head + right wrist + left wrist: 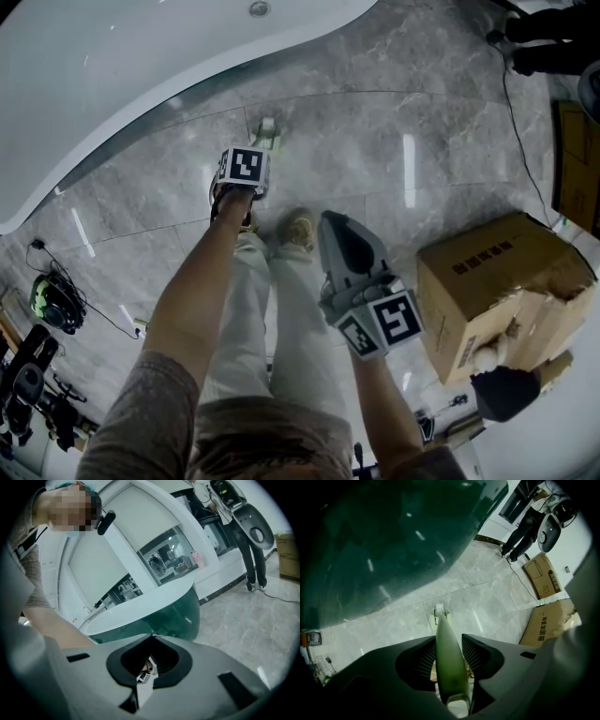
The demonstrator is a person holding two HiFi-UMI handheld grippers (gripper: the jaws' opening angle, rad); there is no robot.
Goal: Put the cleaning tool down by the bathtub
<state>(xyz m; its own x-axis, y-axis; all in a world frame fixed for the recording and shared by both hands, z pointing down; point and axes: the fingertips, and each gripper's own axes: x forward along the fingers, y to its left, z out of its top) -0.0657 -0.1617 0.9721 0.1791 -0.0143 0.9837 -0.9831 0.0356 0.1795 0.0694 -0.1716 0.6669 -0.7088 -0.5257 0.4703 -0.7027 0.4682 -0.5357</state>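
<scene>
The cleaning tool has a pale green handle (450, 667) and a small head (439, 613) that rests on the marble floor beside the bathtub (393, 541). In the head view its head (265, 134) shows just beyond my left gripper (257, 152), close to the white tub rim (141, 84). The handle runs between the ribbed pads of the left gripper (449, 641), whose jaws stand wide and do not seem to press on it. My right gripper (330, 221) hangs over my legs, jaws together and empty. In its own view the right gripper (151, 641) points at the tub (154, 606).
A torn cardboard box (497, 291) stands on the floor at the right, with a flat box (541, 573) further off. A cable (520, 122) trails across the floor. A person (248, 550) stands beyond the tub. Gear and cables (47, 300) lie at the left.
</scene>
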